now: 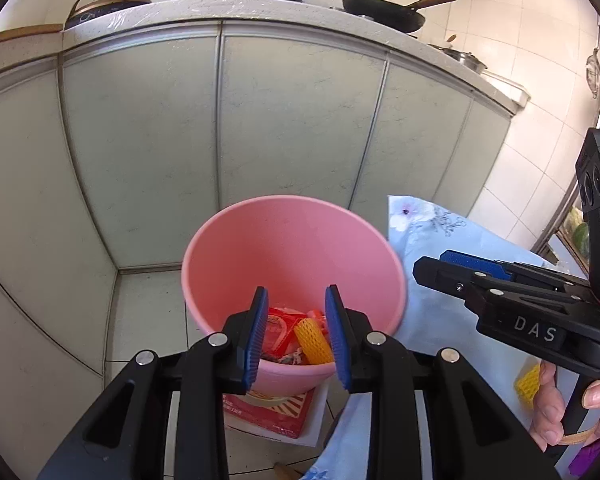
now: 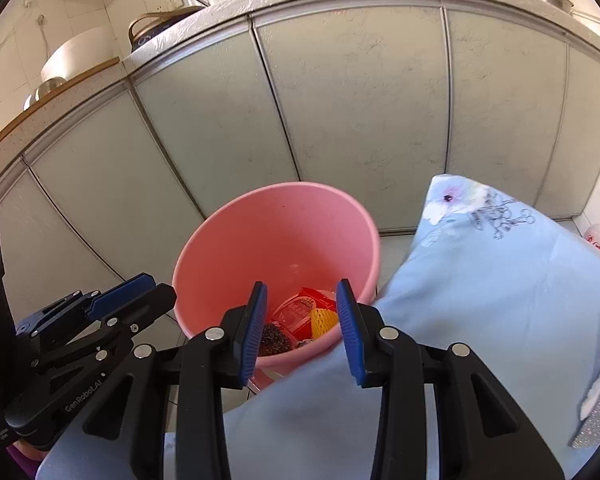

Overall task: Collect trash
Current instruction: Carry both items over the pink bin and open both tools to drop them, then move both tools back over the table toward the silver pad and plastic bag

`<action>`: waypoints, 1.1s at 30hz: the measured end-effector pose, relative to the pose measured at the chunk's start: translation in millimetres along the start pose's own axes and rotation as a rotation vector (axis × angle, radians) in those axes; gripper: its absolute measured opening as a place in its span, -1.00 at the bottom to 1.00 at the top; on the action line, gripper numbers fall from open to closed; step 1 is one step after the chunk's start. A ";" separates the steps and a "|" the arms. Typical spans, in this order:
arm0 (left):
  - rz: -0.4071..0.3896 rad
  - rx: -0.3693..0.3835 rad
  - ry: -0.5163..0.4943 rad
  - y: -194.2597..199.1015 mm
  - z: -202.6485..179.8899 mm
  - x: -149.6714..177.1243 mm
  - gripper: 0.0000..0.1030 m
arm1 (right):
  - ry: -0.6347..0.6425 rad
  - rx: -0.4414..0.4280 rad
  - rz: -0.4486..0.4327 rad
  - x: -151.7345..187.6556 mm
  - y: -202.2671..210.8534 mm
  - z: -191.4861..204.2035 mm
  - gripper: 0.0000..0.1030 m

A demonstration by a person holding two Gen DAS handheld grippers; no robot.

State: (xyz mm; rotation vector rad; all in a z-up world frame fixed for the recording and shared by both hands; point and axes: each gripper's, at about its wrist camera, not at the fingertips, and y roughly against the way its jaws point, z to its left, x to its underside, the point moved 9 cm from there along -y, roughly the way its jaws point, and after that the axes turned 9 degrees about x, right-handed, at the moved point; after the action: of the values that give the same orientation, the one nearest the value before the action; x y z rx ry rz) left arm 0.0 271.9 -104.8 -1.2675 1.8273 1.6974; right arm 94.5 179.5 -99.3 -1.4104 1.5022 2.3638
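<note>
Both spread, empty, the left gripper (image 1: 296,330) and right gripper (image 2: 302,330) hover over the pink bin (image 1: 292,248) holding wrappers (image 1: 280,330)

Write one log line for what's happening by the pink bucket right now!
left tool: open, empty, over pink bucket | right tool: open, empty | bucket holds red wrappers, yellow foam net

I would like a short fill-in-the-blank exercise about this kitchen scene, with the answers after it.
1. The bin that holds the trash is ____ in colour.
2. Both the left gripper and the right gripper have their jaws ____.
3. The yellow foam net lies ____ the bin.
4. The blue floral cloth lies to the ____ of the bin.

Answers: pink; open; inside; right
</note>
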 end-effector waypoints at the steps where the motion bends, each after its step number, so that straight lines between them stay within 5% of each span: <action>1: -0.003 0.008 -0.004 2.6 -3.1 -0.1 -0.45 | -0.002 0.008 -0.011 0.1 6.7 -4.2 -0.29; 18: 0.032 0.173 -0.120 0.6 -103.5 3.1 -0.45 | -0.088 0.154 -0.073 41.7 93.1 -89.2 -0.29; 33: 0.126 0.337 -0.277 -32.8 -231.2 16.0 -0.45 | -0.322 0.359 -0.114 108.0 160.5 -245.8 -0.29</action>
State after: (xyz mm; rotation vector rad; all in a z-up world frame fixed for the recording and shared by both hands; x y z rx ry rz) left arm 89.4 56.5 -84.6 -0.7566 1.9485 1.4579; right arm 126.3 -131.5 -90.9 -0.9567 1.5994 2.0028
